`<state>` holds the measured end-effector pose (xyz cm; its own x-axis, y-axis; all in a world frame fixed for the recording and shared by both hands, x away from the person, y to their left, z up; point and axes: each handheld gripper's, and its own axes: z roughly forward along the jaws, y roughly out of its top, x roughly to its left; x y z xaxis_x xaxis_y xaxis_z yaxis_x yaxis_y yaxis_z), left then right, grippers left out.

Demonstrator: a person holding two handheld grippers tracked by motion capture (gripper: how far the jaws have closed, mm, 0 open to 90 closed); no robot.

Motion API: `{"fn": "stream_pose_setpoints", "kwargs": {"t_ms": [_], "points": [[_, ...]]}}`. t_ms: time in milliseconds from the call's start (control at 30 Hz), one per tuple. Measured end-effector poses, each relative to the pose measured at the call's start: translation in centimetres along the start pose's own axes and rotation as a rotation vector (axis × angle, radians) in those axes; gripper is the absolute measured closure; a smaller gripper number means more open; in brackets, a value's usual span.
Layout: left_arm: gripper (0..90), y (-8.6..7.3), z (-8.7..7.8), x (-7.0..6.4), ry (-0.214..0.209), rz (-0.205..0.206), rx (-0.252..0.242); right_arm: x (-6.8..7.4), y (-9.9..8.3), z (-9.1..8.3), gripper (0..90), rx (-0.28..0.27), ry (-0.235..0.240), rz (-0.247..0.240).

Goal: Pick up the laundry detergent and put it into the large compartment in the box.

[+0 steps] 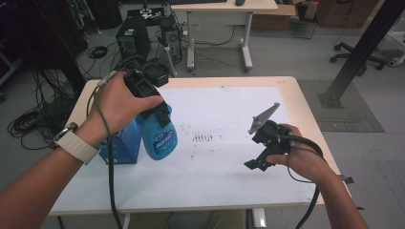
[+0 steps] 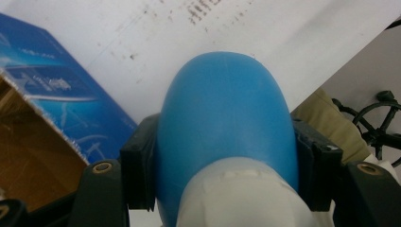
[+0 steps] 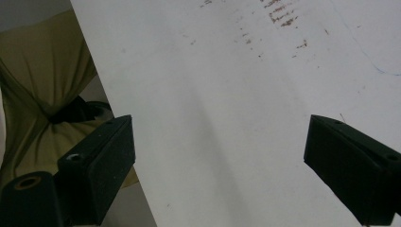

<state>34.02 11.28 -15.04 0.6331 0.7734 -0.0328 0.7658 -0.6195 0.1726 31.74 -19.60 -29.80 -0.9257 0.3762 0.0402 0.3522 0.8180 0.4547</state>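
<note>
A blue spray bottle (image 1: 159,133) hangs tilted above the white sheet, and my left gripper (image 1: 162,112) is shut on its upper body. In the left gripper view the bottle's rounded blue body (image 2: 222,123) sits squeezed between the two black pads (image 2: 138,170), its pale top toward the camera. An open blue carton (image 1: 119,143) stands just left of the bottle on the table. My right gripper (image 1: 255,164) hovers low over the right part of the sheet, jaws wide apart with nothing between them; the same gripper (image 3: 217,156) looks down on bare white paper.
The white sheet (image 1: 215,167) covers most of the wooden table (image 1: 305,109) and carries dark smudges (image 1: 203,138) near its middle. The carton's brown inside (image 2: 33,156) lies to the bottle's left. Cables, a computer tower and a desk stand on the floor beyond.
</note>
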Motion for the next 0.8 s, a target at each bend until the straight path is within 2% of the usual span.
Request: {"fn": "stream_pose_setpoints", "kwargs": {"t_ms": [533, 800], "points": [[37.3, -0.3, -2.6, 1.2, 0.031, -0.083, -0.013, -0.1, -0.1, 0.1, 9.6, -0.006, 0.0, 0.002], [37.3, -0.3, -3.5, 1.7, 0.029, -0.115, -0.023, -0.1, 0.0, 0.1, 9.6, -0.006, 0.0, 0.0]]}}
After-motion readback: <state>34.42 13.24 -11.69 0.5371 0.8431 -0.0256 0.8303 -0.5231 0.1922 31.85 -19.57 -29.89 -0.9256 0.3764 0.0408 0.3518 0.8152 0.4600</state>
